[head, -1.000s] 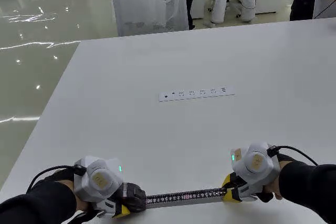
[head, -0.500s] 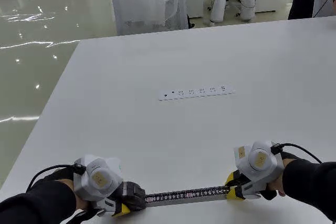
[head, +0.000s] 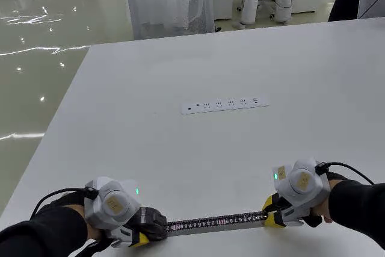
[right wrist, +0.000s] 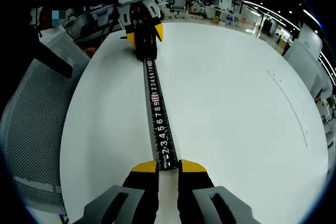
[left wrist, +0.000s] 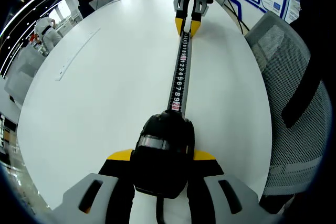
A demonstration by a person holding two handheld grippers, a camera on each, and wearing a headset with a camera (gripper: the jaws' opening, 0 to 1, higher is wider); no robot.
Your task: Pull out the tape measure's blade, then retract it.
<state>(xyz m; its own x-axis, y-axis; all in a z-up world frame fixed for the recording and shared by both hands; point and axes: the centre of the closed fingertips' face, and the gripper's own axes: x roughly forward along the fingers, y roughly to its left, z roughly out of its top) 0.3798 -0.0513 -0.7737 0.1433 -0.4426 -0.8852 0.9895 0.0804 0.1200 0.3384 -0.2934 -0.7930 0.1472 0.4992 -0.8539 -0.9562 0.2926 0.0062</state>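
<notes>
The black tape measure case sits between the yellow-tipped fingers of my left gripper, which is shut on it at the table's near left. Its numbered blade runs out flat across the white table to my right gripper. In the right gripper view the blade stretches away from my right gripper, which is shut on the blade's end, toward the case held far off. In the left gripper view the blade leads up to the right gripper.
A white power strip lies across the middle of the table. A grey mesh chair stands close behind the near edge. A covered chair and people stand beyond the far edge.
My right gripper has slid further right with the blade's end, so more blade is out. The left gripper and case have stayed put.
</notes>
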